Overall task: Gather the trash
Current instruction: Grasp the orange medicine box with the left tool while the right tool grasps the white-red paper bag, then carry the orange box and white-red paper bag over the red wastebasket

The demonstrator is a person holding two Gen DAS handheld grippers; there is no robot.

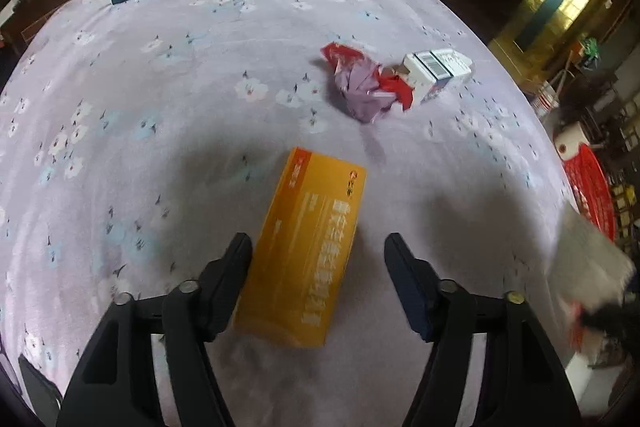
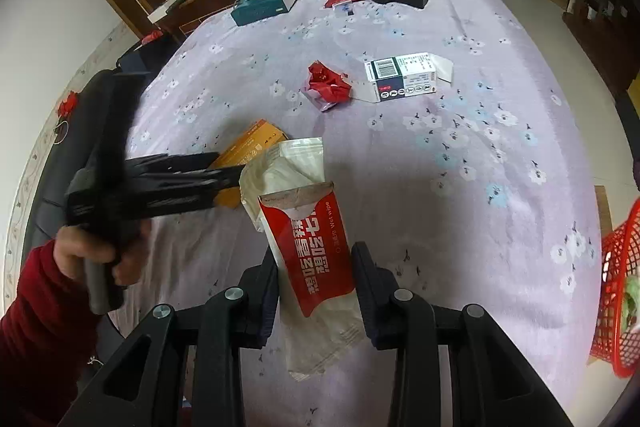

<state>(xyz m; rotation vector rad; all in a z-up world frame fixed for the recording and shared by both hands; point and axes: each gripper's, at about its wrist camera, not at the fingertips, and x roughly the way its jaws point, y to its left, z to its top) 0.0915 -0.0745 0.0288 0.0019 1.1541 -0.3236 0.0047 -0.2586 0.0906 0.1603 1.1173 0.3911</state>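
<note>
Near the table's front edge, L gripper (image 1: 318, 247) straddles the orange box (image 1: 306, 247); jaws part-open, left pad at the box's side, right pad clear, so no grip yet. Risk: closing off-centre could skew or shove the box on the loose cloth (image 1: 160, 87). R gripper (image 2: 314, 267) is clamped on a wet-wipe pack (image 2: 310, 247), lifted; the limp pack could slip before reaching the red basket (image 2: 618, 287) off the right edge. Mid-table: red wad (image 2: 328, 87), white carton (image 2: 404, 77). Far edge: tissue box (image 2: 264, 5). Cluttered room.
</note>
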